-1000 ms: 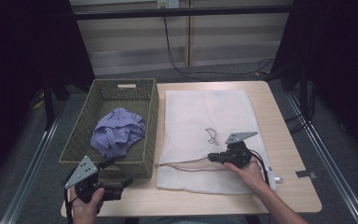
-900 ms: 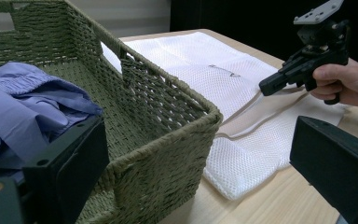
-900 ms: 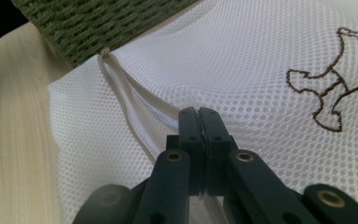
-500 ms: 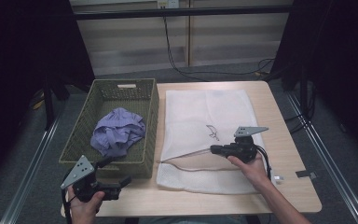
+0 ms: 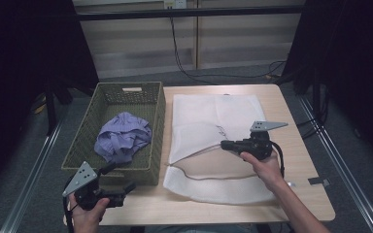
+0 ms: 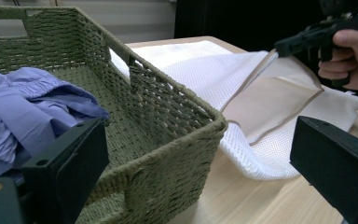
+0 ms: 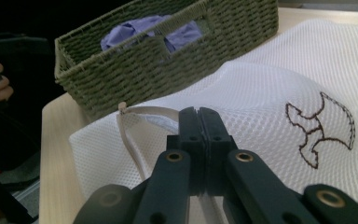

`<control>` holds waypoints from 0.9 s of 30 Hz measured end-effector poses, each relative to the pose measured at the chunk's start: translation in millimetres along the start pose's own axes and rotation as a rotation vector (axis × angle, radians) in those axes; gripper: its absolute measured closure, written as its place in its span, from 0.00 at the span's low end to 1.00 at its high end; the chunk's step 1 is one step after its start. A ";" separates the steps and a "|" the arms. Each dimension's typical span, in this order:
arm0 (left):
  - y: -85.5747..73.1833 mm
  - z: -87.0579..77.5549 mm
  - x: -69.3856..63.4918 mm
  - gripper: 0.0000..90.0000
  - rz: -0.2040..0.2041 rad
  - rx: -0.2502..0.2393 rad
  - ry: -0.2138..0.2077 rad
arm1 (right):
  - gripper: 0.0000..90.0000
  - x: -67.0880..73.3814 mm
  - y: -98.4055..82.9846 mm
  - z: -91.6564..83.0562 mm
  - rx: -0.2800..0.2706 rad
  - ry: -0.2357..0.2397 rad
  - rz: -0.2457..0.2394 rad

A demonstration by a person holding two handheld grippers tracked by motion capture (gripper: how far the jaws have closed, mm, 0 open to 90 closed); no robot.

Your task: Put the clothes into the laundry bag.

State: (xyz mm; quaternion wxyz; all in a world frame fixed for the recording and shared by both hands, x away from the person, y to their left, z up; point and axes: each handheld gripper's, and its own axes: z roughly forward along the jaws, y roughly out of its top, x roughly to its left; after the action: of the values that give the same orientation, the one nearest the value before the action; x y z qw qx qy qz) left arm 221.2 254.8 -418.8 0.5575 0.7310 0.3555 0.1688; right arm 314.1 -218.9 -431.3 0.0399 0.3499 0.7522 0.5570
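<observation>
Light wooden table, dark curtains around. We have the white mesh laundry bag lying flat beside the green woven basket; right gripper clamped on its upper opening edge, lifting it. Left gripper jaws apart, idle near the basket corner. Crumpled lilac garment not yet bagged; basket wall stands between.

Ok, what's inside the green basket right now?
In the woven basket lies one crumpled lavender garment, bunched toward the near end; bare weave shows at the far end. Whatever lies beneath the garment is covered, so I can't say if anything is under it.
</observation>
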 end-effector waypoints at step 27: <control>56.3 10.5 46.3 0.06 0.080 0.130 0.059 | 0.99 -2.5 22.9 -5.1 -0.079 0.006 -0.001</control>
State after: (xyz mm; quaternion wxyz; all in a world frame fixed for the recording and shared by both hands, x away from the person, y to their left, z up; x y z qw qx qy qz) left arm 278.6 273.3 -376.5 0.4911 0.7739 0.3523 0.1890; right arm 324.7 -221.4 -410.3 0.0517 0.3458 0.7301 0.5871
